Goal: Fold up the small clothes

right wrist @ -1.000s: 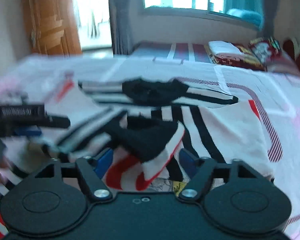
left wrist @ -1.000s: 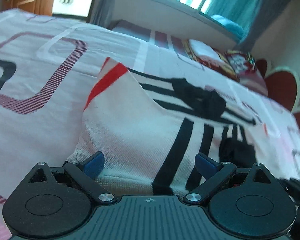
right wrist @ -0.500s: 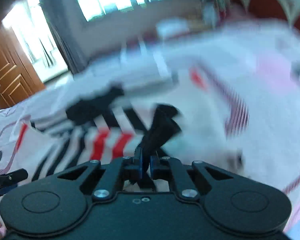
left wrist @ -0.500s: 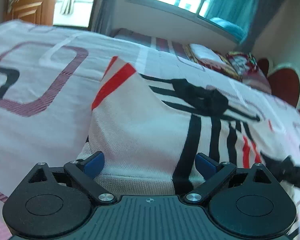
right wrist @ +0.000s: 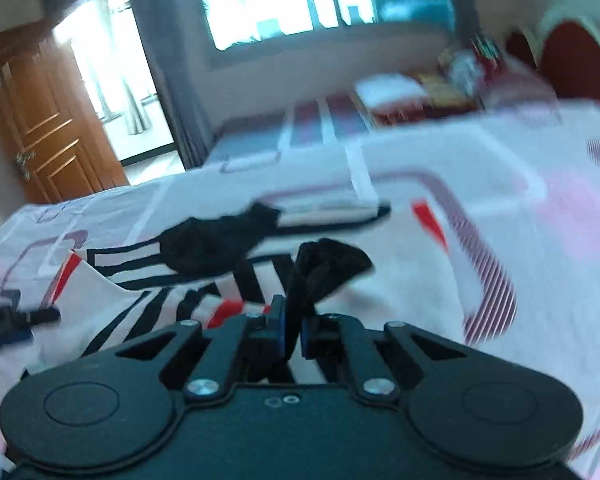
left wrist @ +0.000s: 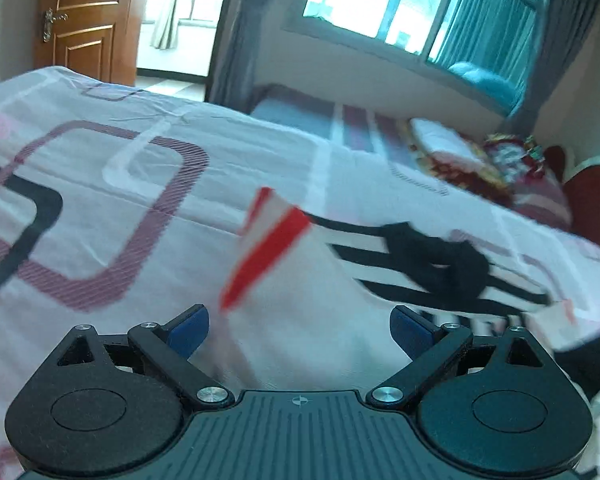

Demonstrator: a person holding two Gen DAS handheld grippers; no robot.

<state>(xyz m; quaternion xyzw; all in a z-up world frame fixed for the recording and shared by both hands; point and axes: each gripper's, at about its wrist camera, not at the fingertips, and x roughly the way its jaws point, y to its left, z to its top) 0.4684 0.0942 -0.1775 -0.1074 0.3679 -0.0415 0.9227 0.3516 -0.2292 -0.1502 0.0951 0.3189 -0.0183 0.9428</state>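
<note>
Shirt [left wrist: 300, 320], white with black and red stripes, lies spread on the bedsheet [left wrist: 100, 184] ahead of both my grippers, its black collar [right wrist: 216, 246] bunched beyond my right fingertips. My right gripper [right wrist: 294, 334] is pinched nearly closed on a dark wad of the shirt's cloth [right wrist: 328, 268], which stands up from between the blue pads [right wrist: 278, 328] and is lifted a little off the rest of the fabric. My left gripper [left wrist: 300, 328] is wide open and holds nothing; the white body of the shirt sits between its spread fingers [left wrist: 188, 330], with a red-striped corner [left wrist: 268, 240] standing up just past the left one.

As I judge it, the step is carrying the held edge over to lay a fold. To do it well I would keep the right pinch firm, since the wad looks thick and could slip out, and carry it low and level so the cloth trails flat. My left fingers look well placed to press or grip the near edge and stop the whole shirt from dragging. Both views are blurred, so I cannot tell exactly which part of the shirt I hold. The sheet's own stripes resemble the shirt's, so I should mind where its edge really lies.
</note>
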